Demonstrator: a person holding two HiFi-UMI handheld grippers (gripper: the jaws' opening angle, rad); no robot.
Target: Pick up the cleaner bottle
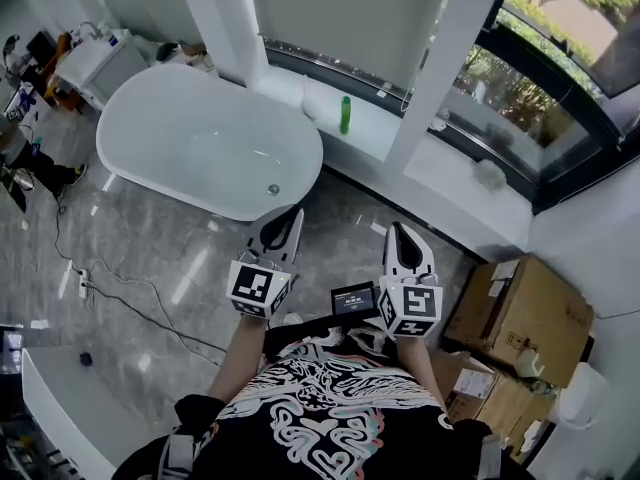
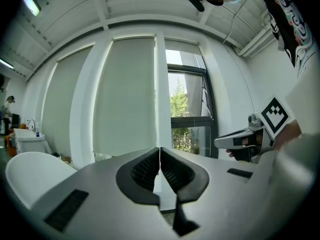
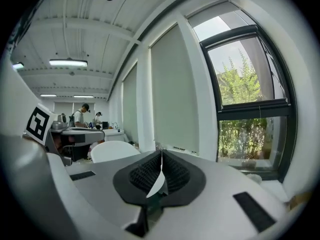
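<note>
The green cleaner bottle [image 1: 345, 114] stands upright on the white window ledge [image 1: 385, 133] behind the bathtub, and neither gripper view shows it. My left gripper [image 1: 289, 216] is held level over the floor, well short of the bottle, with its jaws shut and nothing between the pads [image 2: 159, 153]. My right gripper [image 1: 400, 231] hovers beside it, also shut and empty [image 3: 161, 156]. Each gripper appears at the edge of the other's view: the right gripper [image 2: 241, 141] and the left gripper [image 3: 80, 135].
A white oval bathtub [image 1: 200, 138] fills the left, just ahead of my left gripper. A white pillar [image 1: 445, 63] rises right of the bottle. Cardboard boxes [image 1: 525, 313] are stacked at the right. A cable [image 1: 120, 293] trails over the marble floor. Two people [image 3: 82, 115] stand far off.
</note>
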